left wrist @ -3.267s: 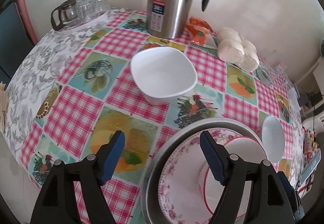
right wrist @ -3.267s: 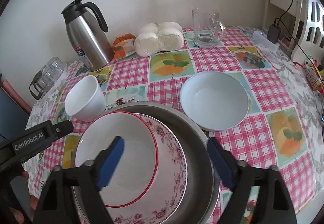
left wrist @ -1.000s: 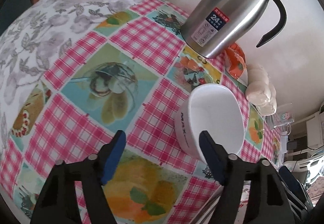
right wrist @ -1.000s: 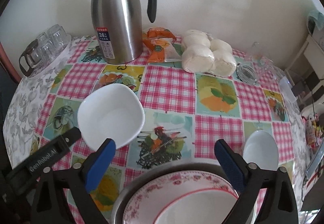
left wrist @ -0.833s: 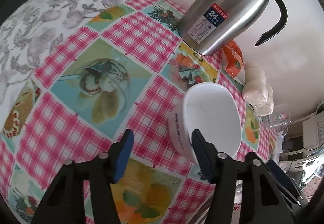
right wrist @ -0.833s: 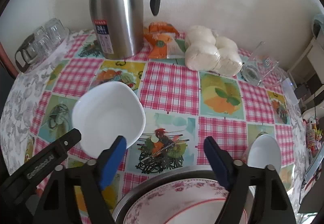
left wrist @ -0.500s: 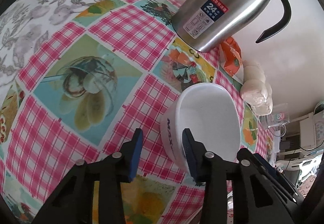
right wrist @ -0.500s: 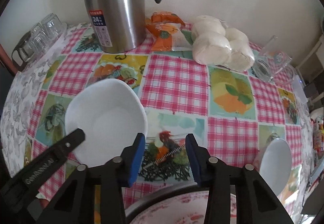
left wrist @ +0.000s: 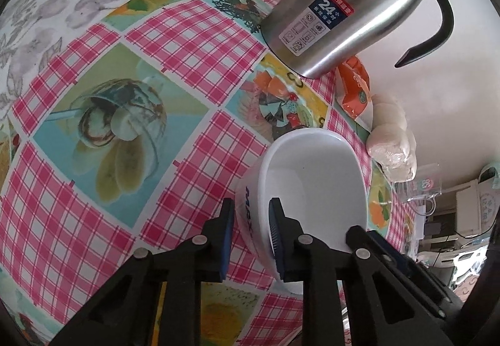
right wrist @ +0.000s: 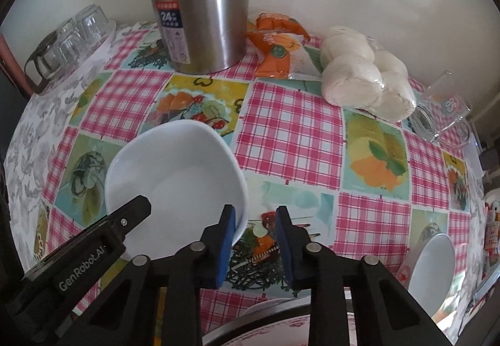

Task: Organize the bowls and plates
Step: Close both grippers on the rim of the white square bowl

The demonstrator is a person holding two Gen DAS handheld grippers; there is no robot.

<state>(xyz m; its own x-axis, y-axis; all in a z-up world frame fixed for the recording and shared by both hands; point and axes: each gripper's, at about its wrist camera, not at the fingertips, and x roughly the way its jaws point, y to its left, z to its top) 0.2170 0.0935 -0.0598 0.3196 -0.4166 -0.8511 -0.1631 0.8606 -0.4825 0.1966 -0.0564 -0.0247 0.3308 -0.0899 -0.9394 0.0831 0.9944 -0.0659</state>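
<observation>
A white square-ish bowl (left wrist: 312, 189) sits on the checked tablecloth; it also shows in the right wrist view (right wrist: 178, 183). My left gripper (left wrist: 250, 230) is shut on its near rim, one finger outside the wall and one inside. My right gripper (right wrist: 254, 239) hovers just right of the bowl with its jaws narrowed to a small gap and nothing between them; its left finger is next to the bowl's rim. A second white bowl (right wrist: 431, 271) sits at the right. A metal basin's rim (right wrist: 281, 314) with a floral plate shows at the bottom edge.
A steel thermos jug (right wrist: 203, 5) stands at the back, with an orange packet (right wrist: 275, 46), a bag of white buns (right wrist: 365, 77) and a glass mug (right wrist: 443, 108) to its right. A tray of glasses (right wrist: 68, 42) is at the back left.
Both grippers moved forward from the basin toward the white bowl. My left gripper closed onto the bowl's rim. My right gripper's jaws narrowed beside it.
</observation>
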